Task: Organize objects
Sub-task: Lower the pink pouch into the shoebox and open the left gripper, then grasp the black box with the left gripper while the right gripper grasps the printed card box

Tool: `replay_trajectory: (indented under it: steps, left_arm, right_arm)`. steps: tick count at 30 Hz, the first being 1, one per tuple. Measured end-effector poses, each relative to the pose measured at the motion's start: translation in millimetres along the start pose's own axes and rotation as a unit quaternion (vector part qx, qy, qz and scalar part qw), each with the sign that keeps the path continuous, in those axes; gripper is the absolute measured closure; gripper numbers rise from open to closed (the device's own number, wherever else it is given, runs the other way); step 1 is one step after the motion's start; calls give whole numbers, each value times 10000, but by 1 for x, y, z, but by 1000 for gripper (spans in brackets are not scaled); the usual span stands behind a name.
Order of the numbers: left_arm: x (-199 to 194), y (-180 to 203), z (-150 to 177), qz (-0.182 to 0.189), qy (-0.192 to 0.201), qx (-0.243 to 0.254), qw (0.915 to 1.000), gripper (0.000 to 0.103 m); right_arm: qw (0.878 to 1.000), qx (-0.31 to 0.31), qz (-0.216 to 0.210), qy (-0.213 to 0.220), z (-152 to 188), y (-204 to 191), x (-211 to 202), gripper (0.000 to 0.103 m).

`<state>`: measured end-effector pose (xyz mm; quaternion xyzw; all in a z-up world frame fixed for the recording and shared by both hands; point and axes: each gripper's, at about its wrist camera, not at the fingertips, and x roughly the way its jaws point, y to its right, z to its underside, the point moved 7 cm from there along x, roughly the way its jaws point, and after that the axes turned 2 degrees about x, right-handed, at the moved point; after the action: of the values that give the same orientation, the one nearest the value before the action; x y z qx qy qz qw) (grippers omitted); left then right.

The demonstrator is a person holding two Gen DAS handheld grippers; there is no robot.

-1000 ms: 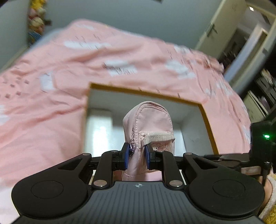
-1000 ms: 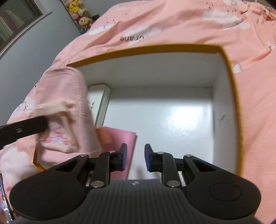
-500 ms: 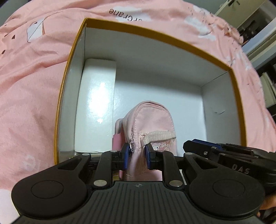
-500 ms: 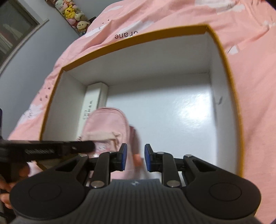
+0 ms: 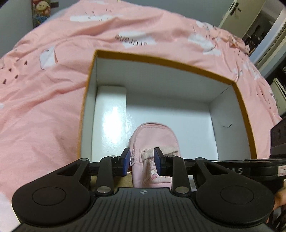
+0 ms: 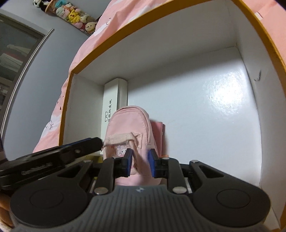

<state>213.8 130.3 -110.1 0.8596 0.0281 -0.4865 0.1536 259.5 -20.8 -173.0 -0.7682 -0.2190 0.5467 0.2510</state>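
Pink pouch [image 5: 155, 142] set upright inside one open box [image 5: 160, 61], two claws at it.

One pink zip pouch with a cartoon print and a pale fabric loop is seen standing on the box floor, near the front wall, just beside one long white carton [image 5: 110, 114] laid along the left wall. One flat pink item [image 6: 158, 132] is seen right behind the pouch. The box is white inside, orange-rimmed, and rests on a bed with a pink printed cover [image 5: 44, 100]. The left claw [image 5: 142, 161] is being spread; the pouch top sits between its blue pads, no longer clearly pinched. The right claw [image 6: 140, 161] is being narrowed around the pouch's lower front, contact not clearly seen. One row of plush toys [image 6: 71, 15] is seen by the wall.
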Motion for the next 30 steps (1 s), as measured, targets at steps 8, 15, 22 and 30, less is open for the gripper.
replay_trajectory:
  steps: [8, 15, 22, 30]
  left_arm:
    - [-13, 11, 7, 10, 396, 208, 9990, 71]
    - [-40, 22, 16, 145, 644, 310, 9973, 71]
    - [-75, 36, 40, 173, 992, 409, 9941, 60]
    - [-77, 42, 85, 447, 569, 339, 9968, 60]
  right_arm:
    - [9992, -318, 224, -2, 4, -8, 3, 79]
    - [9960, -708, 340, 426, 6, -22, -31, 75]
    - [9872, -1270, 433, 859, 29, -39, -77, 60]
    - [9788, -1712, 715, 869, 84, -35, -115, 60]
